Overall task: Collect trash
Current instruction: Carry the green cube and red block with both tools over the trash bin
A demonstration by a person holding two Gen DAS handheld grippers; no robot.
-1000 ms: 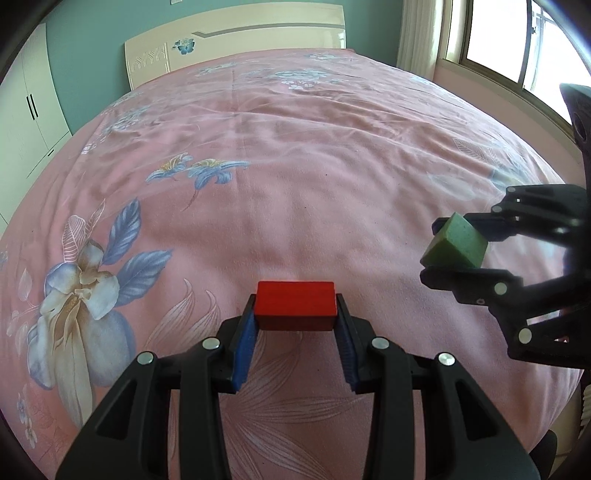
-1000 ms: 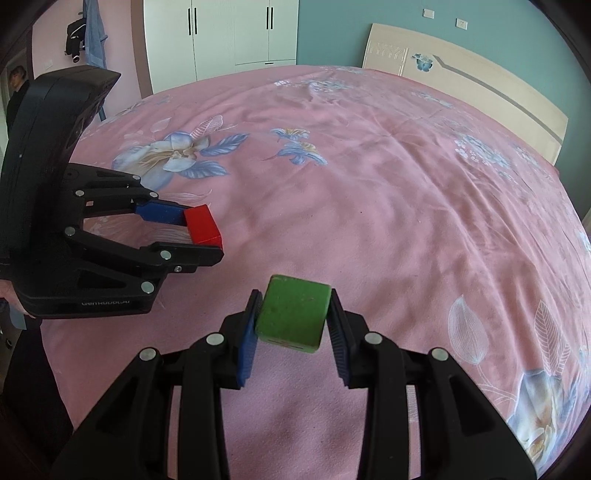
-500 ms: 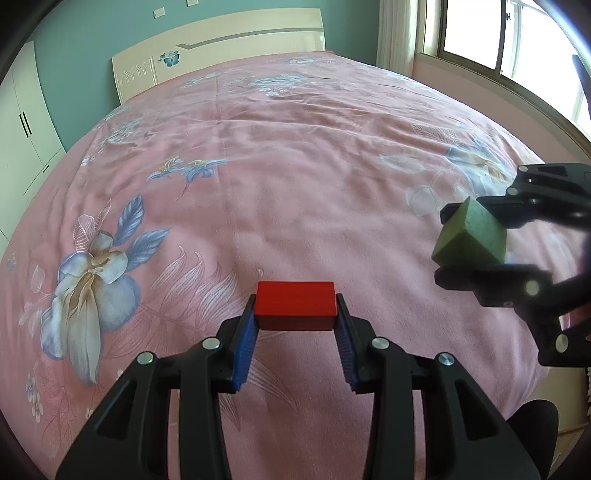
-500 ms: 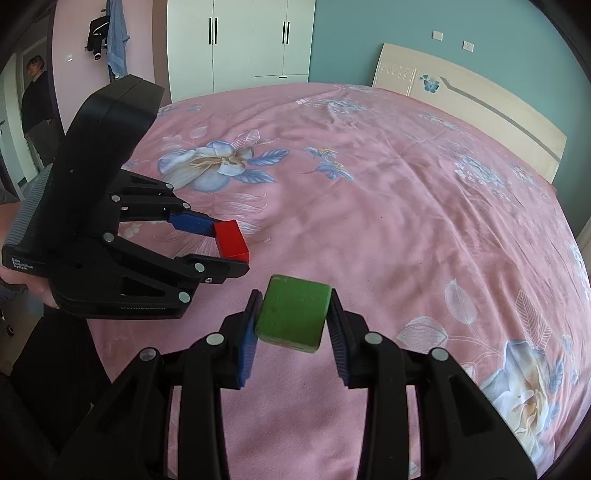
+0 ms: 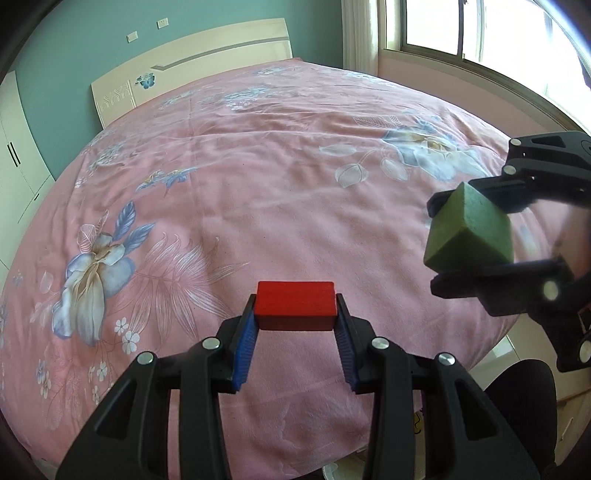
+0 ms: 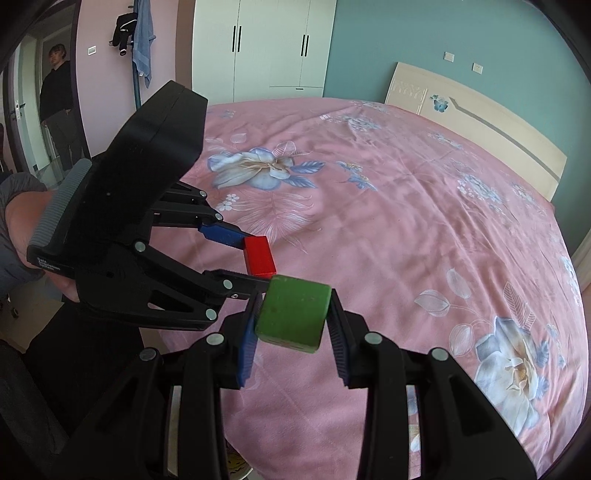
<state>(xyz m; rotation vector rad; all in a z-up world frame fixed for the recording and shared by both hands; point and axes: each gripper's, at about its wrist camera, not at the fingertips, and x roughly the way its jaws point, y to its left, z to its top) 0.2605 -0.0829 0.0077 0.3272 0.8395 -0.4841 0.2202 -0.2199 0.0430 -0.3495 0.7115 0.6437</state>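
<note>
My left gripper (image 5: 295,314) is shut on a red block (image 5: 295,305), held above the pink flowered bedspread (image 5: 258,192). My right gripper (image 6: 293,321) is shut on a green cube (image 6: 293,318), also held above the bed. In the left wrist view the right gripper (image 5: 458,240) with the green cube (image 5: 469,230) is at the right. In the right wrist view the left gripper (image 6: 255,256) with the red block (image 6: 258,256) is just left of and behind the green cube, close to it.
The bed's near edge (image 5: 369,446) is just below the grippers, with floor past it. A cream headboard (image 5: 192,62) and a window (image 5: 480,33) are beyond. White wardrobes (image 6: 266,48) and a person standing in a doorway (image 6: 55,107) are at the left.
Both grippers have pulled back from the bed and risen, each holding its block. More of the bed and the room shows, and the two grippers are closer together.
</note>
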